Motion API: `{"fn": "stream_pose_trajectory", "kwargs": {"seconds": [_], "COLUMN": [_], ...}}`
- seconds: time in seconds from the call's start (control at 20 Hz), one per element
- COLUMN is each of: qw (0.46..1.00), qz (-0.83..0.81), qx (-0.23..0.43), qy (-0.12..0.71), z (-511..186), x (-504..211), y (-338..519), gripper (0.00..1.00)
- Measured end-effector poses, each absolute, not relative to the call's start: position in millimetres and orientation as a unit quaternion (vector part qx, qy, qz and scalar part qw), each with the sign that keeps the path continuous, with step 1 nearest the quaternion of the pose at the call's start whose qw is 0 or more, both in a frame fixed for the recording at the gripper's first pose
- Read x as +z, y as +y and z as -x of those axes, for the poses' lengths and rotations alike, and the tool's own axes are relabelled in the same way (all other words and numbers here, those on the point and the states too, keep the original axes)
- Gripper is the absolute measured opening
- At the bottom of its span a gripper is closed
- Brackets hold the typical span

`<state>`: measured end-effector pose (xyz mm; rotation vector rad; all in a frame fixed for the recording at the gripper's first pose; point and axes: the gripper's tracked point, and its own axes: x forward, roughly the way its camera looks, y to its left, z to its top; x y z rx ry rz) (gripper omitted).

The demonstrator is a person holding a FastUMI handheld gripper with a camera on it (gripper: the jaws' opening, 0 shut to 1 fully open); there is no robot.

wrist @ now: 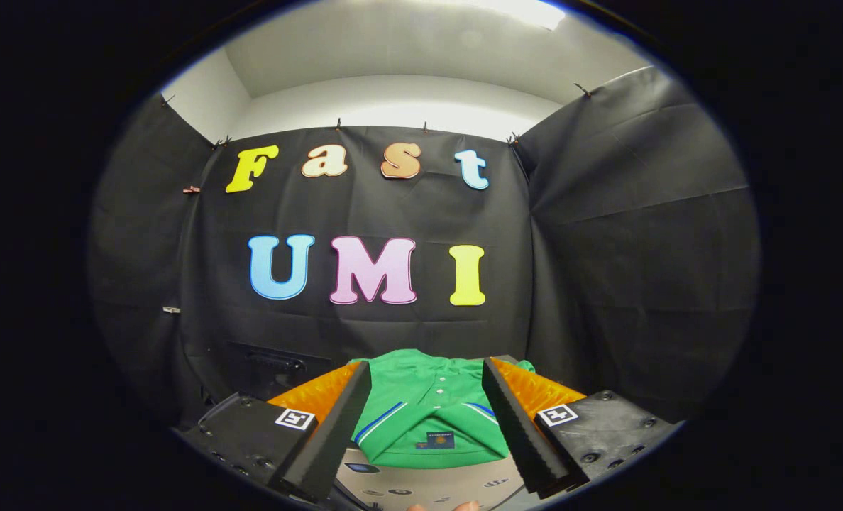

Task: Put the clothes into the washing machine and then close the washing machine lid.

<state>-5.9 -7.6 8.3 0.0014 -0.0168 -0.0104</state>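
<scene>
A folded green shirt with blue and white trim and a small dark tag lies on a light surface, just ahead of and between my fingers. My gripper is open, its two fingers standing wide apart on either side of the shirt without touching it. The shirt's collar end points away from me toward the booth wall.
A dark boxy object sits low against the black cloth wall, beyond my left finger. Black cloth closes the booth behind and to the right. A fingertip shows at the near edge of the light surface.
</scene>
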Motion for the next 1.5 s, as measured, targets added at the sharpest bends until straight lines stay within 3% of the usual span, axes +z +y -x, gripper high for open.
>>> {"fn": "stream_pose_trajectory", "kwargs": {"seconds": [0.75,1.5], "qw": [1.0,0.997], "qz": [0.003,0.002], "qx": [-0.01,0.02], "qy": [0.009,0.075], "z": [-2.2,-60.2], "x": [-5.9,1.6], "y": [-8.8,-3.4], "gripper": [0.98,0.98]}}
